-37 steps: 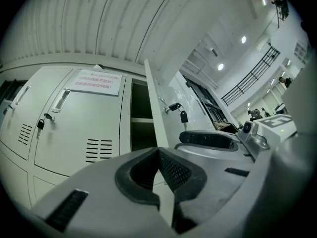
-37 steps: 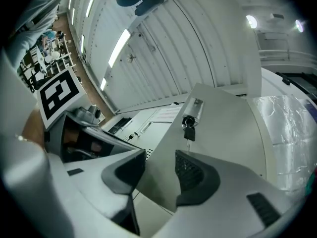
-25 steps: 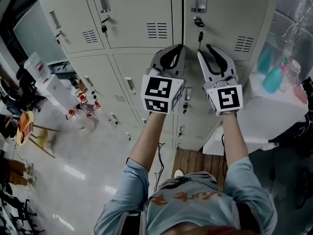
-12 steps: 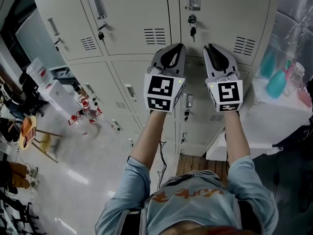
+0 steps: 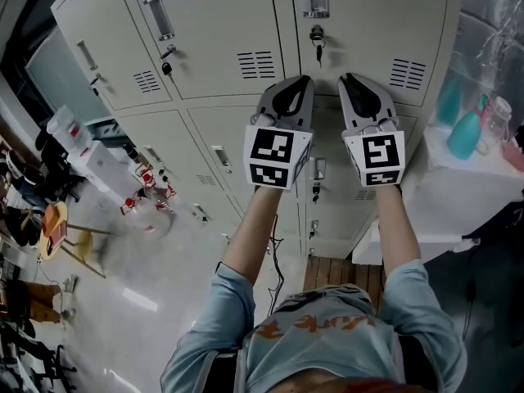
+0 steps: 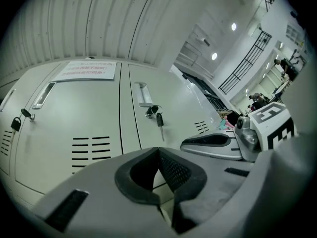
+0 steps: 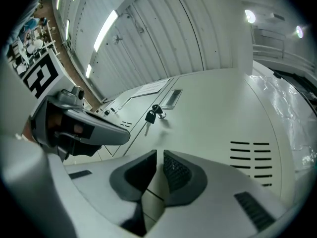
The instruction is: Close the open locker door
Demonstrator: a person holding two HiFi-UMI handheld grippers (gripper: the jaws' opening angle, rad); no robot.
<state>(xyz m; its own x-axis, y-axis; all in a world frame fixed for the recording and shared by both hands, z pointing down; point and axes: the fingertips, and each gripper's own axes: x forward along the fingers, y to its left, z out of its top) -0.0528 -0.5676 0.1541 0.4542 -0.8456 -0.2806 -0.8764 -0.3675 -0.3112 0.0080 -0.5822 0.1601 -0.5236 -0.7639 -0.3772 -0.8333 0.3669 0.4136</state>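
Two claws raised before a locker bank, every visible door flush.

Pinched together on nothing, left claw (image 6: 158, 151); right claw (image 7: 160, 153) closing, down to a thin slit, nothing inside it. Both just short of the locker bank (image 5: 205, 47), tips near the lower edge of the keyed locker door (image 5: 368, 31) at the bank's upper right, key (image 5: 316, 38) hanging from it. Looks like the push already done: no door ajar in any view, though cannot tell for certain which is the task's door. Next probably calls for drawing both claws back, or a firm press near the door's edge if unlatched. Against a second ago: right claw then spread wide, now nearly together; both at much the same height.
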